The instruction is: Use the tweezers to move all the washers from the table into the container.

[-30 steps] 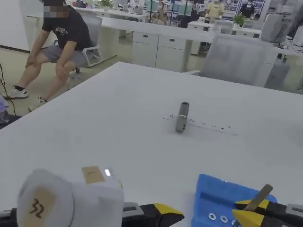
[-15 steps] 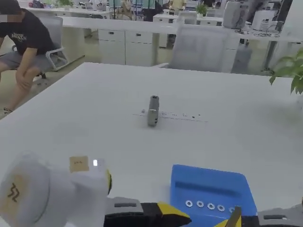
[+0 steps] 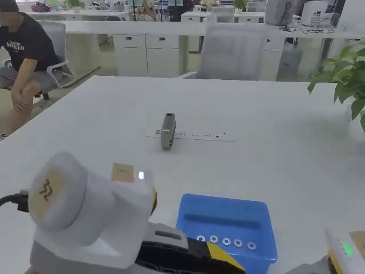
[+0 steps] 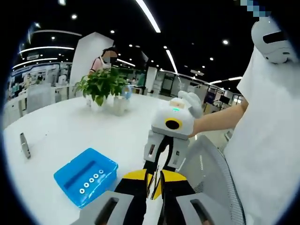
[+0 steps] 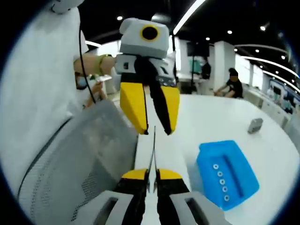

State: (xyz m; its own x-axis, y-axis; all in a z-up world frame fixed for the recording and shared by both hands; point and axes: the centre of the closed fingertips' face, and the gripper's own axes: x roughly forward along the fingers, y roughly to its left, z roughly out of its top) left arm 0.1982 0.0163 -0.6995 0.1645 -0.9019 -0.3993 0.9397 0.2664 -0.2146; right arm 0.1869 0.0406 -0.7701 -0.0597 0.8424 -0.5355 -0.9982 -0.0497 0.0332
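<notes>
- Jaws of the right gripper [image 5: 152, 180] are clamped on the tweezers [image 5: 153, 145], a thin metal pair that rises straight out from between the yellow tips in the right gripper view.
- Five washers [image 3: 226, 241] lie in a row on the floor of the blue container [image 3: 223, 204], along its near side as the head view has it.
- This container sits flat on the white tabletop [image 3: 274, 160], close to the front edge.
- Beside the container the left gripper [image 4: 154, 183] faces the right one, tip towards tip. Its yellow jaws lie close together, though whether they quite meet I cannot tell.
- From the head view, the left gripper's bulky white body takes the lower left, with its jaws reaching towards the container's near left corner. A white housing with a green light sits in the lower right corner.
- Under both grippers, in the two gripper views, is the grey mesh chair [image 5: 84, 154], next to the white shirt of the person holding them.
- Farther back on the tabletop, well apart from the container, a small grey object [image 3: 167, 131] lies at the left end of a pale strip [image 3: 197, 135].
- Green leaves of a plant [image 3: 342, 68] come in at the right edge.
- Beyond the tabletop stands a grey office chair [image 3: 234, 51], and at the far left a seated person [image 3: 23, 45] in a dark shirt leans forward.
</notes>
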